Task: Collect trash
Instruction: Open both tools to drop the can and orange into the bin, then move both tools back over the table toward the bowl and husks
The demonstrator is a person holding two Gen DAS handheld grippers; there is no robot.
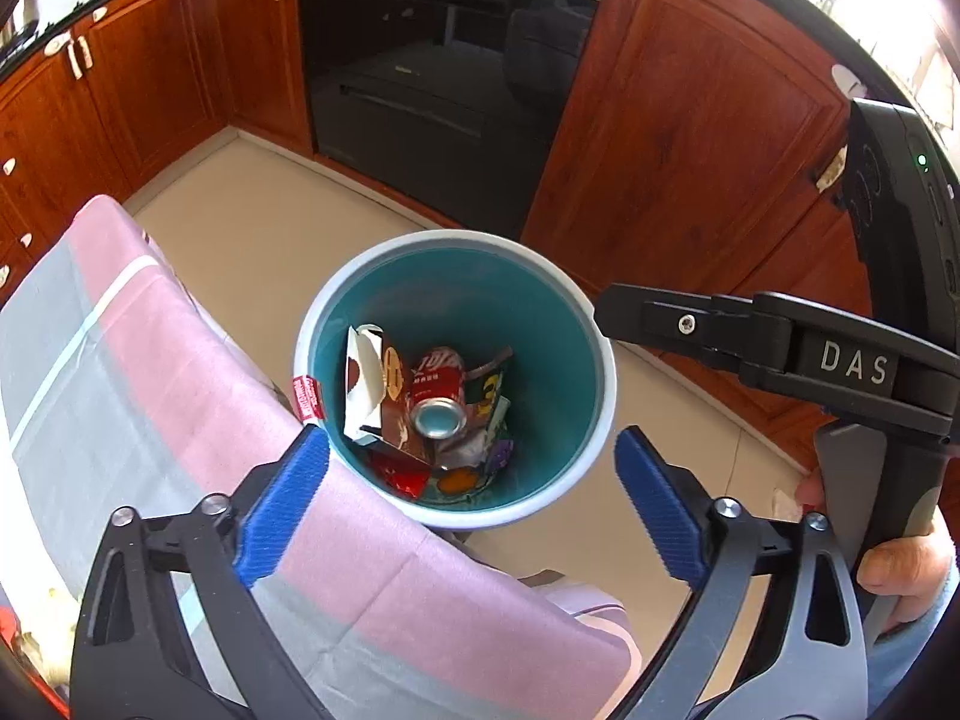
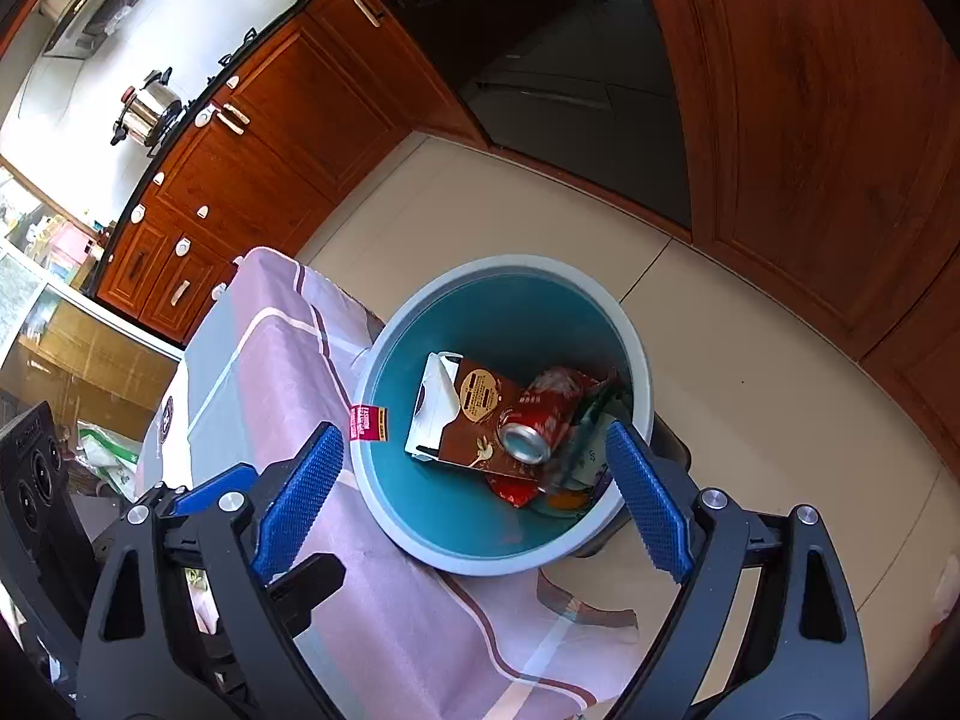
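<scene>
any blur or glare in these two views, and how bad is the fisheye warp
Left wrist view: sharp on the can in the bin; cabinet lines bow strongly, upper right corner blown out white. Right wrist view: a smeared, motion-blurred wrapper beside the can; washed-out bright wall at upper left, same heavy bowing.

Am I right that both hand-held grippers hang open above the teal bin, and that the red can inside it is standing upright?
Not quite: the red can lies on its side among the trash in the teal bin, as the right wrist view shows. Both hand-held grippers do hang open above it.
</scene>
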